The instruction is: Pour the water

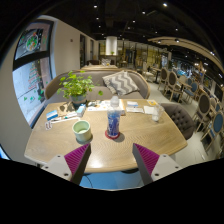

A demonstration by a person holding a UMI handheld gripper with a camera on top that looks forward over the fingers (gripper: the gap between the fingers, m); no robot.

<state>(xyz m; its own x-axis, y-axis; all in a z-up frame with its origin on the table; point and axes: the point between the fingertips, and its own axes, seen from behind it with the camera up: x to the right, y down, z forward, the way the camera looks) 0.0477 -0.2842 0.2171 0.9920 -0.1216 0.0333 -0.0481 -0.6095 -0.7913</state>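
While the gripper (110, 160) is held back at the near edge, the whole scene is taken in: a broad café-like room, with rows of chairs (185, 88) ranged along the far right side and a large framed poster (32, 42) hung on the left wall. A grey sofa (122, 82) with a zigzag-patterned cushion is seen behind the table. The light wooden table (60, 140) is spread across the middle of the view, just beyond the fingers. On its far left part a leafy green plant (76, 86) is stood, with some papers or cards (62, 115) laid near its foot. The water bottle (113, 120), clear with a blue label, is stood upright on a small dark coaster near the table's centre, ahead of the fingers and well clear of them. Just to its left a pale green cup (82, 128) is set on the tabletop, apart from the bottle. A small white cup (155, 112) is spotted further right. The two fingers, purple pads (76, 158) showing, are held wide apart, and nothing is gripped between them.
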